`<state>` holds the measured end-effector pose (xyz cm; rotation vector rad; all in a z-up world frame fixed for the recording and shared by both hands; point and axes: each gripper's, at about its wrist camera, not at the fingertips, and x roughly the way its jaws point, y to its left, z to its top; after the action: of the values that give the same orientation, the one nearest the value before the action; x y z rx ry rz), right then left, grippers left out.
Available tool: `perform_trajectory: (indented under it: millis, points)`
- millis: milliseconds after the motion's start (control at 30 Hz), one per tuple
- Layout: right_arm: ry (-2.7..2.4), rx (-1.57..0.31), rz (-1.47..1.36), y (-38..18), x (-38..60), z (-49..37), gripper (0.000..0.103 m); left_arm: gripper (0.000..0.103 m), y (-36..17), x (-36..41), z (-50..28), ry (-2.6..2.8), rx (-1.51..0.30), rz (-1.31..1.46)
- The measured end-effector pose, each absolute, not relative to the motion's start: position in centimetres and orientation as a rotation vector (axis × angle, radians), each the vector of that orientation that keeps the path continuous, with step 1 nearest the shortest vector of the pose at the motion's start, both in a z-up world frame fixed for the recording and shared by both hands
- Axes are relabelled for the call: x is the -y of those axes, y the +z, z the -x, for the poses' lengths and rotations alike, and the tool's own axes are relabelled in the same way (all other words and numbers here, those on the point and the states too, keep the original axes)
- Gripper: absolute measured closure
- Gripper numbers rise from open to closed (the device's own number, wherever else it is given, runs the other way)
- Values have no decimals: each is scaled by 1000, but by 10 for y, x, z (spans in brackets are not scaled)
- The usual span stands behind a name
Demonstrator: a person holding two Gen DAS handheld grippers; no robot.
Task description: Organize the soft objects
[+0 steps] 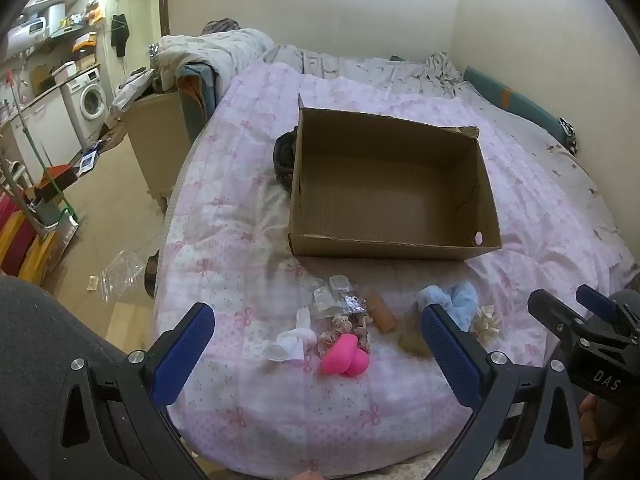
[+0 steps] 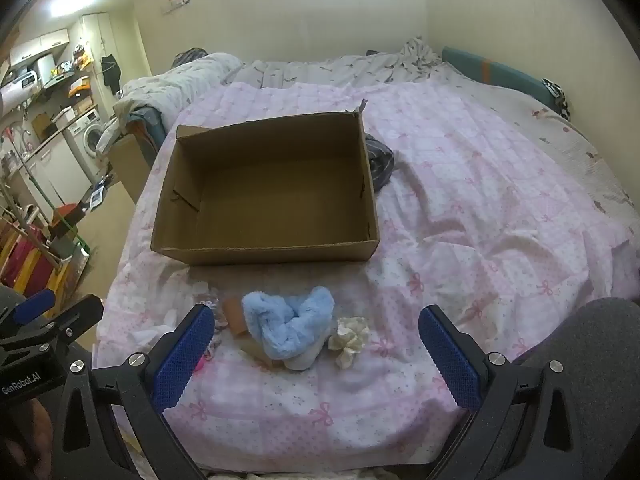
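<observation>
I hold both tools above the near edge of the bed [image 2: 500, 184], which has a pink cover with bows. The left gripper [image 1: 318, 344] has its jaws spread wide and nothing is between the pads. The right gripper [image 2: 316, 344] is also fully apart and holds nothing.

The cardboard box [image 2: 264, 184] stands open in the middle of the bed, and its inside is bare. Between the box and my grippers lies a row of soft things. At the left are a white sock [image 1: 294, 340] and a pink heart-shaped toy [image 1: 344, 356], with a beige scrunchie [image 1: 348, 328] just behind the toy. Further right is a brown cylinder [image 1: 382, 312], perhaps a roll; the view is not sharp there. Then comes the fluffy blue piece [image 2: 286, 320], and a cream scrunchie [image 2: 348, 338] is just beside it on the right.
</observation>
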<state>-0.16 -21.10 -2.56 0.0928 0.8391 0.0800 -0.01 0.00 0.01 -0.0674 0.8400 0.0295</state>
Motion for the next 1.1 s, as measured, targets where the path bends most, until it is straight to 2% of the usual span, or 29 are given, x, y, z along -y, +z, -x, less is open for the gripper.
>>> perform_trajectory:
  millis: [1100]
  points:
    - [84,-836,-88,-24,209,2,0,0,5,-1,3,38,-835,66]
